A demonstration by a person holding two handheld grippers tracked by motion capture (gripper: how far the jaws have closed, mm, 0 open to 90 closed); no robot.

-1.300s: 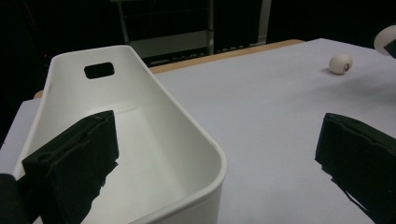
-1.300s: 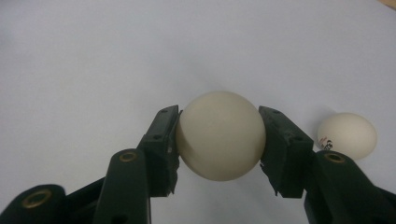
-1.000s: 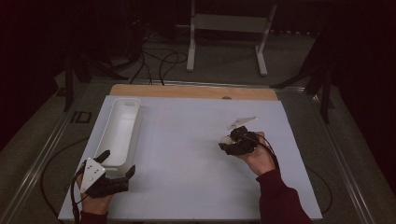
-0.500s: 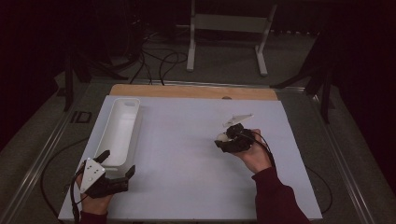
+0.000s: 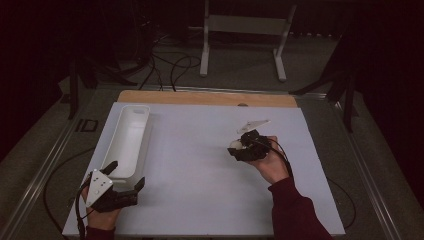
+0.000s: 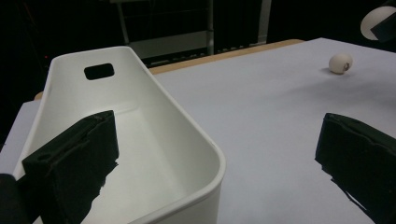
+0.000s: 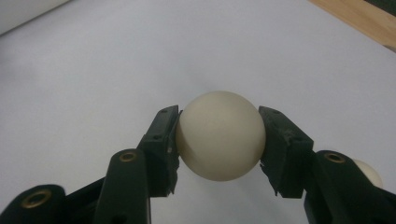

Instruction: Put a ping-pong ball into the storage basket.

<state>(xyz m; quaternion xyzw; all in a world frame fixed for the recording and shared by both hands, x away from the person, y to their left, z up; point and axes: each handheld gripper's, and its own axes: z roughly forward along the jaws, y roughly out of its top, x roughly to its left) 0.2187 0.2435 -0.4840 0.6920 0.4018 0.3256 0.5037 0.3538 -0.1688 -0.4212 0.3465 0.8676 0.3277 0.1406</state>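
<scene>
A cream ball (image 7: 219, 126) sits between the two black jaws of my right gripper (image 7: 218, 137), which is shut on it just above the white table top (image 7: 93, 70). From above, this gripper (image 5: 239, 148) and its ball (image 5: 234, 145) are at the centre right of the table. A second cream ball (image 6: 340, 62) lies on the surface close by, and part of it (image 7: 371, 173) peeks out behind the right jaw. My left gripper (image 6: 215, 123) is open wide at the near end of a long white bin (image 6: 140, 107), one jaw over the bin, the other over the table. It holds nothing.
The white bin (image 5: 126, 140) runs front to back along the left side of the table. A wooden strip (image 5: 205, 97) borders the far edge. Beyond it, cables and a white stand (image 5: 245, 30) are on the floor.
My right gripper has shifted a little to the left with the ball in it. The left gripper has stayed where it was.
</scene>
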